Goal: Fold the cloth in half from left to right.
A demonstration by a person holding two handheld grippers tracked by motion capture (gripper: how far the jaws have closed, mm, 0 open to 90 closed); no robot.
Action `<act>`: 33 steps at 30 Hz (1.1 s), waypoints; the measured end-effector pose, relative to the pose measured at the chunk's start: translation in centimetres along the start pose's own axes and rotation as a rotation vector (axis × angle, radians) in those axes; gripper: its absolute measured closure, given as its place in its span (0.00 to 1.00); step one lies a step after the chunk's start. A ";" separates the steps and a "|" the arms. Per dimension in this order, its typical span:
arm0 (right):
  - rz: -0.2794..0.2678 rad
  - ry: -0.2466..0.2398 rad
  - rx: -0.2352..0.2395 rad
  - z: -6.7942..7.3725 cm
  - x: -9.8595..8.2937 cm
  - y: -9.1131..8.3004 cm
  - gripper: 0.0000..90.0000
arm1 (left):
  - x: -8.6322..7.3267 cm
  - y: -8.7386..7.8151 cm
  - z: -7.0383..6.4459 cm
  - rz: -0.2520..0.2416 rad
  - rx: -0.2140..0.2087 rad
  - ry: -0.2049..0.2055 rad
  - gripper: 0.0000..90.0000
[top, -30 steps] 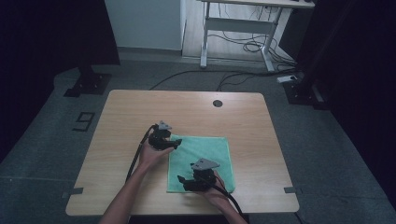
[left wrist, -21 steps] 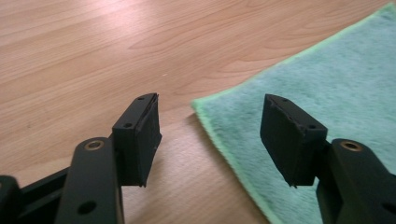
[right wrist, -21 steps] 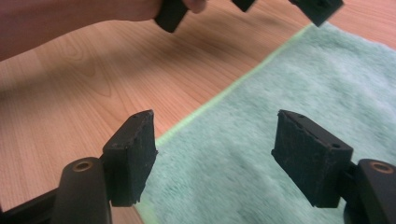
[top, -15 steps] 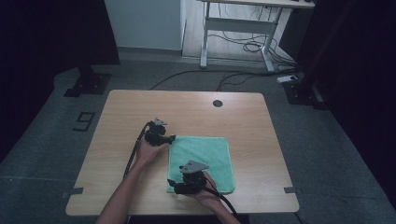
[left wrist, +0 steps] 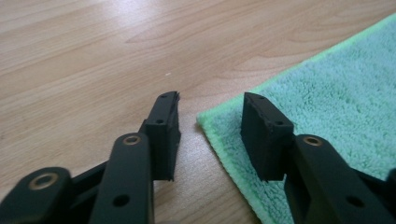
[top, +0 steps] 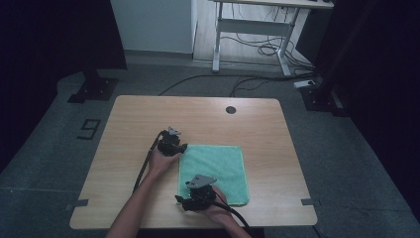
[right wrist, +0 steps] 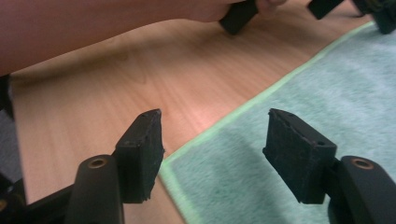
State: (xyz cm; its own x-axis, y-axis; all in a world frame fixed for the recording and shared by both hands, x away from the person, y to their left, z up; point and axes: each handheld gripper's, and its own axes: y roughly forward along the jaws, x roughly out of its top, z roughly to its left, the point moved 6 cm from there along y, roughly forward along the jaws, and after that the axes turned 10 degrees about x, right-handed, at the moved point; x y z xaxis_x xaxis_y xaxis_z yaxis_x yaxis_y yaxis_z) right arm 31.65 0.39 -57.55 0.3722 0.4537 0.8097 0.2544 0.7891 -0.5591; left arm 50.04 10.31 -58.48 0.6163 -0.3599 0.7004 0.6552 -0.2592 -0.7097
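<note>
A green towel (top: 215, 171) lies flat on the wooden table (top: 129, 124). My left gripper (top: 182, 147) is at the towel's far left corner, open, its jaws straddling that corner (left wrist: 205, 119), one over bare wood and one over the cloth. My right gripper (top: 181, 202) sits at the near left corner, open too. In the right gripper view the towel's green edge (right wrist: 243, 112) runs between the jaws, and the corner (right wrist: 164, 164) lies by the left jaw. Neither gripper (left wrist: 212, 105) (right wrist: 215, 121) holds anything.
The person's left forearm (right wrist: 93, 23) crosses the top of the right gripper view. A round cable hole (top: 230, 109) sits near the table's far edge. Cables (top: 143, 166) trail from both grippers toward the near edge. A desk frame (top: 252, 29) stands beyond the table.
My right gripper has moved left along the towel's near edge to its near left corner. My left gripper has shifted slightly to the far left corner.
</note>
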 end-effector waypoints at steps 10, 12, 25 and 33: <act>0.043 -0.024 0.032 1.4 -0.7 0.5 0.48 | 0.0 -0.1 -0.7 0.005 0.001 0.030 0.82; 0.059 -0.037 0.020 1.6 -1.0 0.6 0.50 | 0.0 -0.2 -0.8 0.007 0.004 0.033 0.84; 0.067 -0.027 -0.074 0.6 -1.3 0.6 0.89 | 0.0 -0.2 -0.9 0.007 -0.018 0.039 0.95; 0.042 -0.011 -0.060 0.7 -1.1 0.0 0.95 | 0.8 -1.4 -1.0 -0.034 -0.027 0.025 0.96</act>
State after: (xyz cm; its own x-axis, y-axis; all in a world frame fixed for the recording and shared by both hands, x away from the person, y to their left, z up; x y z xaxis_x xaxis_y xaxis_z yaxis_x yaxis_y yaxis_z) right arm 30.66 0.18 -58.33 0.3738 0.4909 0.7869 0.2918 0.7431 -0.6022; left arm 49.21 9.53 -57.05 0.5822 -0.3729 0.7225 0.6637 -0.2954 -0.6872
